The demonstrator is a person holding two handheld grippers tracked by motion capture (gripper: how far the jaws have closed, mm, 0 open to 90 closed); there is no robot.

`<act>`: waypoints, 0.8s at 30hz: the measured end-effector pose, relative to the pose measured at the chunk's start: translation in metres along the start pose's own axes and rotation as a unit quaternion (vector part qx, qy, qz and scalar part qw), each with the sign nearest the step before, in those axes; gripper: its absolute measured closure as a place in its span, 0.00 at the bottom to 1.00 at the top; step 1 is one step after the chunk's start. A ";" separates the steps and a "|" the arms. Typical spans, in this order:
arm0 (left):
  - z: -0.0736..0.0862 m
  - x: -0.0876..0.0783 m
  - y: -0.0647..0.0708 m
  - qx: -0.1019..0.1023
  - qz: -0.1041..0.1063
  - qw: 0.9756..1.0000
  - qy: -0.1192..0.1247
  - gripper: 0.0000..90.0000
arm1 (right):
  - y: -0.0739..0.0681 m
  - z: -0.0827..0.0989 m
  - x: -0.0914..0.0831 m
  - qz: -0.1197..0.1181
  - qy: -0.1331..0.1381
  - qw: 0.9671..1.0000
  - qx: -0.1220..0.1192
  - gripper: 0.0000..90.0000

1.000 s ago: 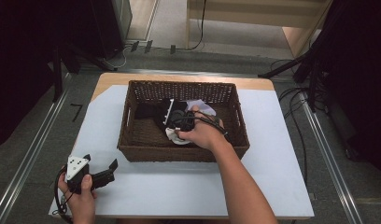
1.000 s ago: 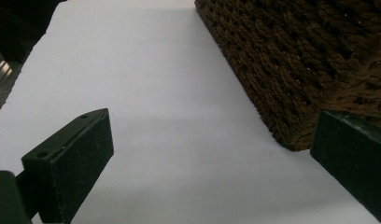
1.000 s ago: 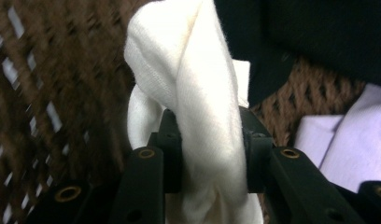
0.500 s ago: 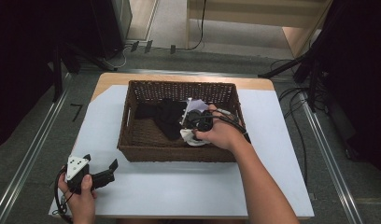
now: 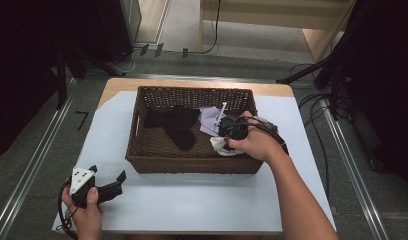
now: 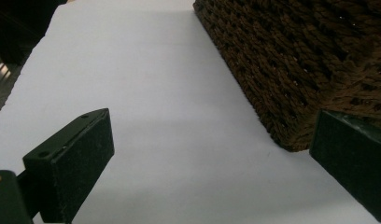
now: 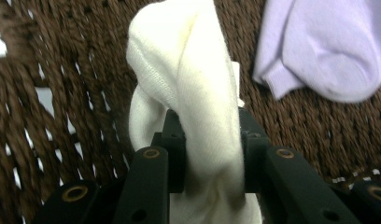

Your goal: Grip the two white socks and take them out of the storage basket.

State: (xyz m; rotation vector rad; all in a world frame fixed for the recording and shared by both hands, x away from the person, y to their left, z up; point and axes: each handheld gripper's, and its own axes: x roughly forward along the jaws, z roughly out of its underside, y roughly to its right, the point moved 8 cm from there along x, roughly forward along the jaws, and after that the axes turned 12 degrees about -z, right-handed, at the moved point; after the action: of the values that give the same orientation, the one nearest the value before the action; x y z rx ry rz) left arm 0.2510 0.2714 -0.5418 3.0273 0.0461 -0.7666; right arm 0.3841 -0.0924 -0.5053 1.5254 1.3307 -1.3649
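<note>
A brown wicker basket (image 5: pixel 142 145) stands on the white table sheet. Inside it lie a black sock (image 5: pixel 179 125) and a lilac sock (image 5: pixel 208 120). My right gripper (image 5: pixel 227 142) is in the basket's right part, shut on a white sock (image 5: pixel 219 145). In the right gripper view the white sock (image 7: pixel 198 84) is pinched between the two black jaws and hangs over the basket's weave, with the lilac sock (image 7: pixel 328 51) behind it. My left gripper (image 5: pixel 114 182) rests open on the sheet, in front of the basket's left corner (image 6: pixel 296 93), with nothing between its jaws.
The white sheet (image 5: pixel 192 200) covers the wooden table. Metal floor rails (image 5: pixel 37 155) run along both sides. Cables (image 5: pixel 317 110) lie on the floor at the right, and dark curtains stand on both sides.
My right hand has moved right across the basket and slightly up, carrying the white sock. The left hand has stayed where it was.
</note>
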 end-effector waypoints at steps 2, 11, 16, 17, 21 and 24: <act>0.000 0.000 0.000 0.002 0.000 1.000 0.000 0.01 | 0.000 0.003 -0.006 0.002 0.009 1.000 0.004 0.78; 0.000 0.000 0.000 0.003 -0.001 1.000 0.000 0.01 | -0.002 0.004 -0.025 0.003 0.018 1.000 0.005 0.78; 0.000 0.000 0.000 0.002 -0.001 1.000 0.000 0.01 | -0.003 0.003 -0.038 0.005 0.021 1.000 0.003 0.78; 0.000 -0.001 0.000 0.001 -0.001 1.000 0.000 0.01 | -0.003 0.002 -0.041 0.006 0.022 1.000 0.002 0.78; 0.000 -0.001 0.000 -0.001 -0.001 1.000 0.002 0.01 | -0.007 0.000 -0.049 0.006 0.024 1.000 0.000 0.78; 0.000 -0.001 0.000 0.000 0.000 1.000 0.002 0.01 | -0.008 0.000 -0.054 0.007 0.021 1.000 0.000 0.78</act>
State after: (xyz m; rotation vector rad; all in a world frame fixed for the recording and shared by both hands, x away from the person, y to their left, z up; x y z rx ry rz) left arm 0.2504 0.2717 -0.5414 3.0279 0.0476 -0.7614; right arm 0.3806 -0.1037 -0.4518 1.5697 1.3435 -1.3311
